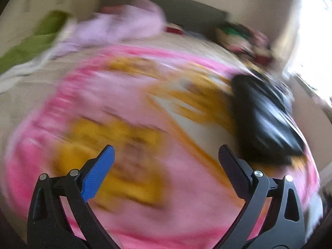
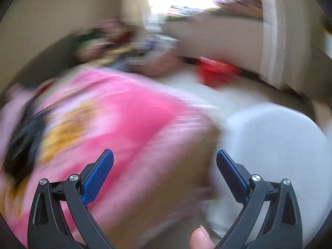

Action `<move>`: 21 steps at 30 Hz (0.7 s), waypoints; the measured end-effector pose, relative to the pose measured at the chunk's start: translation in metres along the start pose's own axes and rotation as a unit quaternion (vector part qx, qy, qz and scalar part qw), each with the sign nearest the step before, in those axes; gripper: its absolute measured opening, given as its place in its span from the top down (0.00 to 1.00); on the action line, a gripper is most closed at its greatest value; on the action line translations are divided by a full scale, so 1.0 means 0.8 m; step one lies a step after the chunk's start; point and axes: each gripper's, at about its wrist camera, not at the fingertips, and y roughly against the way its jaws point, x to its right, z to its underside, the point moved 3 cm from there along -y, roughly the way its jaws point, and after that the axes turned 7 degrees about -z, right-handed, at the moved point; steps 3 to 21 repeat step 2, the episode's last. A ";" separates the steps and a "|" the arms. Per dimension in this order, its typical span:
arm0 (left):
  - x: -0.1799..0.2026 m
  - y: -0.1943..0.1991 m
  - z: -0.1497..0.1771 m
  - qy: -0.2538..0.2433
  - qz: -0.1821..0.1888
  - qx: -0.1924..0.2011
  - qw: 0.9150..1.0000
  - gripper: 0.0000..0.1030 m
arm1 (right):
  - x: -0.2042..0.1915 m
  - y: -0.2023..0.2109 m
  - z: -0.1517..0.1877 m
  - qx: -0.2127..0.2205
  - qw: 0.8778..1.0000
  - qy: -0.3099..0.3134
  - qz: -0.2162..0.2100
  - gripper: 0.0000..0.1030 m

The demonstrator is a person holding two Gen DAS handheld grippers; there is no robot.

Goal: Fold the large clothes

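Both grippers are spread wide with nothing between the blue ribbed pads, so neither one has hold of any cloth right now. Left gripper (image 1: 166, 155) hangs above the middle of the big pink cloth with yellow-orange print (image 1: 128, 112), which lies spread out flat under and ahead of it. My guess is it's laid out like that so the edges can be found and brought together for a fold.

Right gripper (image 2: 165, 159) sits over the right-hand border of the same pink cloth (image 2: 116, 112), with a pale white rounded surface (image 2: 274, 141) just to its right. That looks like a sensible spot to go for an edge or corner, but that's only my read. A fingertip (image 2: 200, 239) of the person pokes in at the bottom of the right view.

Ahead and to the right of the left gripper there's a black blurry object (image 1: 267, 116) on top of the cloth. It's probably the other gripper, but I can't say for sure.

Further out from the left gripper: a pale lilac garment heap (image 1: 124, 25), a green cloth (image 1: 35, 41) off to the left, and a mixed colourful pile (image 1: 244, 39) far right. Beyond the right gripper there's a red item (image 2: 215, 70).

Everything is badly motion-smeared, so the print, the cloth's real edges and any folds are impossible to make out.
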 end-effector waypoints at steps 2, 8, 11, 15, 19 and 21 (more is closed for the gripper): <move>-0.068 -0.018 -0.031 0.015 -0.074 0.011 0.997 0.09 | 0.086 -0.022 -0.027 -0.012 0.996 -0.061 0.070 0.04; -0.068 -0.018 -0.031 0.015 -0.074 0.011 0.997 0.09 | 0.086 -0.022 -0.027 -0.012 0.996 -0.061 0.070 0.04; -0.068 -0.018 -0.031 0.015 -0.074 0.011 0.997 0.09 | 0.086 -0.022 -0.027 -0.012 0.996 -0.061 0.070 0.04; -0.068 -0.018 -0.031 0.015 -0.074 0.011 0.997 0.09 | 0.086 -0.022 -0.027 -0.012 0.996 -0.061 0.070 0.04; -0.068 -0.018 -0.031 0.015 -0.074 0.011 0.997 0.09 | 0.086 -0.022 -0.027 -0.012 0.996 -0.061 0.070 0.04; -0.068 -0.018 -0.031 0.015 -0.074 0.011 0.997 0.09 | 0.086 -0.022 -0.027 -0.012 0.996 -0.061 0.070 0.04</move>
